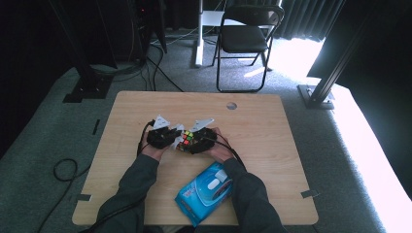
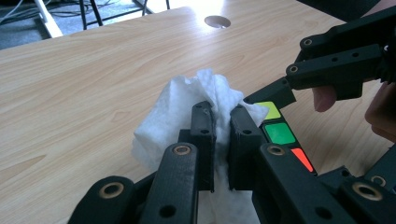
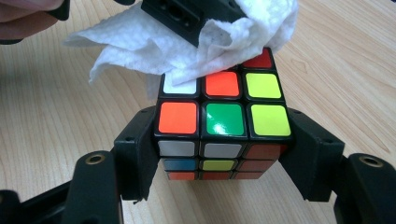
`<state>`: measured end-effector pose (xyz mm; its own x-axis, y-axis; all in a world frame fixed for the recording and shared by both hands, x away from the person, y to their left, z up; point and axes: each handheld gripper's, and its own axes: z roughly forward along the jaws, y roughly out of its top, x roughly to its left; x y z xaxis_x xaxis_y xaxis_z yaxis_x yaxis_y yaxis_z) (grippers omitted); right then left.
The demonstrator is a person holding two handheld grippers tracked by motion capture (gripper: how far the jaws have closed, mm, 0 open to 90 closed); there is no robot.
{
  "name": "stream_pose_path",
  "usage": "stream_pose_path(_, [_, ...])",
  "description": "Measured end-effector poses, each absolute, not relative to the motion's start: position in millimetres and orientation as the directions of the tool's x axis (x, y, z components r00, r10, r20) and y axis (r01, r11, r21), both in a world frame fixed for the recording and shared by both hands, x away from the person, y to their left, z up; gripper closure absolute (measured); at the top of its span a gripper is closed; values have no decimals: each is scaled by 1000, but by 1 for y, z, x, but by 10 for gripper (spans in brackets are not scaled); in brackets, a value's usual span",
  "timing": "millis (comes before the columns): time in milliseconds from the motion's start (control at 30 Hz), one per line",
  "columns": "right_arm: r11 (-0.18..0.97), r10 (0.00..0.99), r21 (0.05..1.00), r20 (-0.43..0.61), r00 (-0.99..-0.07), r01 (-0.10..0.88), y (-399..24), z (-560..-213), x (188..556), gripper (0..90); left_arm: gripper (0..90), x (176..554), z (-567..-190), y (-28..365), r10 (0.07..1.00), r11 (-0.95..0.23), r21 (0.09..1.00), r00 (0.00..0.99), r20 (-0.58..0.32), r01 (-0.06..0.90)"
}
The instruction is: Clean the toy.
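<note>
A scrambled puzzle cube (image 3: 224, 121) with coloured stickers sits on the wooden table (image 1: 272, 126), and my right gripper (image 3: 219, 149) is shut on its two sides. My left gripper (image 2: 222, 140) is shut on a crumpled white tissue (image 2: 187, 107), which rests against the far part of the cube's top face (image 3: 196, 42). In the high view both grippers meet at the table's middle, the left gripper (image 1: 165, 136) to the left of the cube (image 1: 186, 140) and the right gripper (image 1: 203, 140) around it. The cube's green and yellow stickers (image 2: 279, 133) show beside the left jaws.
A blue pack of wet wipes (image 1: 206, 191) lies near the table's front edge between the forearms. A round cable hole (image 1: 231, 105) is near the far edge. A black folding chair (image 1: 245, 39) stands beyond the table, with cables on the floor (image 1: 63, 170).
</note>
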<state>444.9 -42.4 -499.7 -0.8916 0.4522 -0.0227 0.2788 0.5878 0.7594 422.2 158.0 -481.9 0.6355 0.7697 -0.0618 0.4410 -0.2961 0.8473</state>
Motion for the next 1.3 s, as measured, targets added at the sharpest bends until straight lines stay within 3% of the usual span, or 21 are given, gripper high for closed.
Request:
stream_pose_path(733, [592, 427, 766, -33, -904, 251, -40, -501, 440, 344, 834, 429, -483, 153, 792, -282, 846, 608, -62, 453])
stream_pose_path(1300, [595, 430, 762, -33, -902, 256, -40, -502, 440, 344, 841, 422, -483, 135, 746, -315, 840, 662, -68, 441])
